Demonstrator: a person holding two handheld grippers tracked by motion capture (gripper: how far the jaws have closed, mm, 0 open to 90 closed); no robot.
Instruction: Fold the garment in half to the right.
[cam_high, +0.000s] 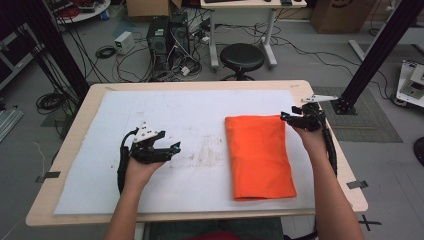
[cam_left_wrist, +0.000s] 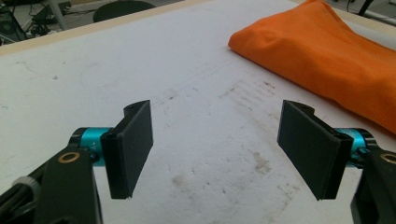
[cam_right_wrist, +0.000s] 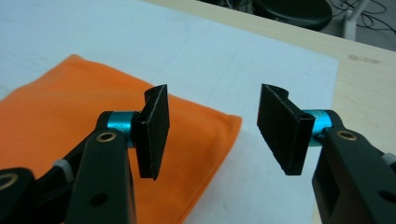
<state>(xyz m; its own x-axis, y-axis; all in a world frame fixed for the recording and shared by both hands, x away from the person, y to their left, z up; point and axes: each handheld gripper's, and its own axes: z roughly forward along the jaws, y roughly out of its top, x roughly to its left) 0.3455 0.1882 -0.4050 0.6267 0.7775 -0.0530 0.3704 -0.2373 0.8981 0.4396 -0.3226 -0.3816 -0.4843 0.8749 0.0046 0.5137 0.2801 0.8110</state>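
Observation:
A folded orange cloth (cam_high: 257, 155) lies on the white sheet (cam_high: 150, 110) that covers the table, right of centre. My right gripper (cam_high: 285, 116) hovers just past the cloth's far right corner, open, with nothing between its pads. In the right gripper view that corner of the cloth (cam_right_wrist: 70, 112) sits below and left of the right gripper (cam_right_wrist: 212, 126). My left gripper (cam_high: 176, 148) is open over the bare sheet, left of the cloth. The left gripper view has the left gripper (cam_left_wrist: 215, 149) wide apart, with the cloth (cam_left_wrist: 327, 56) ahead at the upper right.
The wooden table edge (cam_high: 320, 90) shows around the white sheet. Scuff marks (cam_high: 210, 147) stain the sheet near the middle. A black stool (cam_high: 242, 57), computer towers (cam_high: 167, 35) and cables stand on the floor beyond the table. A black frame post (cam_high: 380, 50) rises at the right.

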